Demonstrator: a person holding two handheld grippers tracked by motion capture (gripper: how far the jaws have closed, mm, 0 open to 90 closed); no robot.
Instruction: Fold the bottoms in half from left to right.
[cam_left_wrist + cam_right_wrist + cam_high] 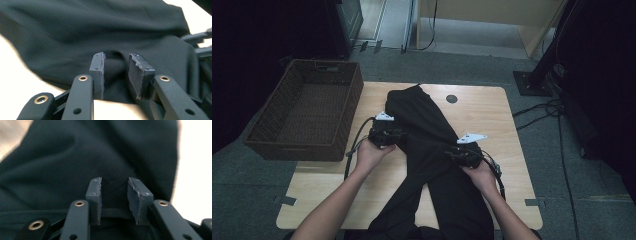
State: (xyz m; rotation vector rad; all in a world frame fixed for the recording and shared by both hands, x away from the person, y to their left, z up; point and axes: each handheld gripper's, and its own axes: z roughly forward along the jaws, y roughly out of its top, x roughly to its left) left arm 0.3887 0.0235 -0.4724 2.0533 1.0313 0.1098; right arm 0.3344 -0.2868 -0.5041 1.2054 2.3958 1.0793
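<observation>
The black trousers lie lengthwise on the desk, legs trailing off its near edge. The left claw and right claw both stand open, nothing pinched, one at each side edge of the cloth, probably placed for folding.

Two black hand-held grippers are seen, the left gripper and the right gripper, each topped by a grey three-cornered plate. Brass-ringed rivets and frayed grey fingers are visible. Forearms are bare.
</observation>
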